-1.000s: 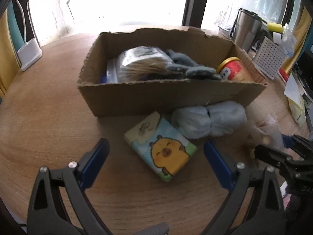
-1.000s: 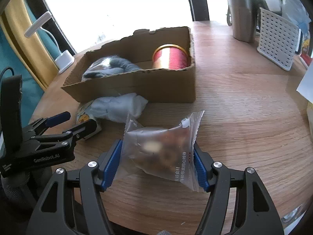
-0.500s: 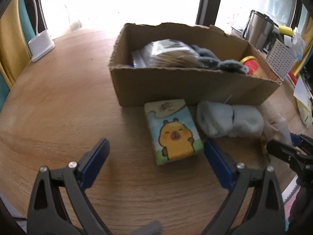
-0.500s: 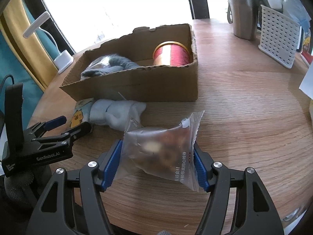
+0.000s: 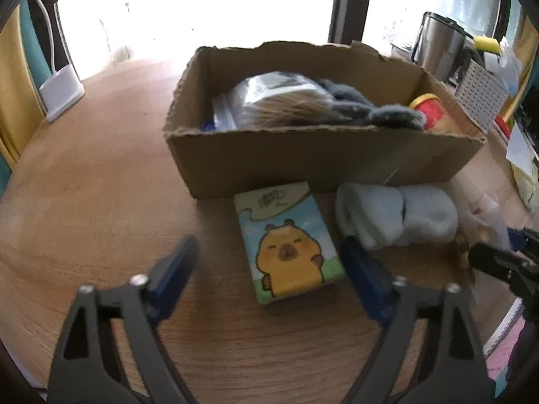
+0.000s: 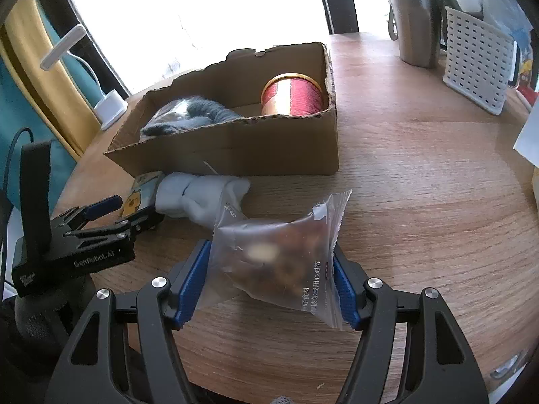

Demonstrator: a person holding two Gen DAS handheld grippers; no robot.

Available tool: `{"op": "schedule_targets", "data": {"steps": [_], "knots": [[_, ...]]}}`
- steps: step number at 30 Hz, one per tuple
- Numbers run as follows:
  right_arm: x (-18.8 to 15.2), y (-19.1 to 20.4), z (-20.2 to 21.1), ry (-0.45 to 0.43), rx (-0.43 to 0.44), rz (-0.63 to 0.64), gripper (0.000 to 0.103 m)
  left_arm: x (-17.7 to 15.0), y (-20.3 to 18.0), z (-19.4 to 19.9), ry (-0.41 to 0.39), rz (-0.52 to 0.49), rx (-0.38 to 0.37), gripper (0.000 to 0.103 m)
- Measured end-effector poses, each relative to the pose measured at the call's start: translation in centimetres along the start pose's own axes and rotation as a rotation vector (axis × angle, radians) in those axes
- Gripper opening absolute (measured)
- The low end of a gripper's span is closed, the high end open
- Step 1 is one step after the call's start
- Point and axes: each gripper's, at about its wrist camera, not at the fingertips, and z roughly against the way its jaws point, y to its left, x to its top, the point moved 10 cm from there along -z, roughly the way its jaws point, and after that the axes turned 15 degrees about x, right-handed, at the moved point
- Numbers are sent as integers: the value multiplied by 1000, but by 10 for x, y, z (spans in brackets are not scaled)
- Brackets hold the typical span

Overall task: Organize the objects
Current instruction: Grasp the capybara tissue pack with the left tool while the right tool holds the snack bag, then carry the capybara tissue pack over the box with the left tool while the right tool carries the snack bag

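A cardboard box (image 5: 303, 161) stands on the round wooden table and holds a clear bag, a grey cloth and a red can (image 6: 292, 95). In front of it lie a tissue pack with a yellow cartoon animal (image 5: 288, 242) and a pale blue rolled sock (image 5: 394, 217). My left gripper (image 5: 269, 269) is open, its fingers on either side of the tissue pack's near end. My right gripper (image 6: 271, 279) is shut on a clear snack bag (image 6: 279, 256), held just above the table to the right of the sock.
A steel jug (image 6: 414, 17) and a white perforated basket (image 6: 478, 64) stand at the far right. A white lamp base (image 5: 60, 91) sits at the far left. Papers (image 5: 525, 155) lie at the right table edge.
My left gripper has moved forward and turned toward the tissue pack, which now lies between its fingers. My right gripper has kept hold of the snack bag and barely moved.
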Motion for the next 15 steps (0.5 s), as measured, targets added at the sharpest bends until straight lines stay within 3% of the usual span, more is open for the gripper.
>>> {"op": "schedule_targets", "data": {"steps": [1,3,8,15], "knots": [[0,0,0,-1,0,0,70,0,0,1,-11,0,5,80],[-1,0,0,0,0,4,70,1,-2,2,-19,-4,19,65],[-1,-2,2,-1,4,1,70,0,-1,7,-31,12,-7,48],[-3,2,6,-6,5,13,70,3,3,17,-73,31,-20,47]]}}
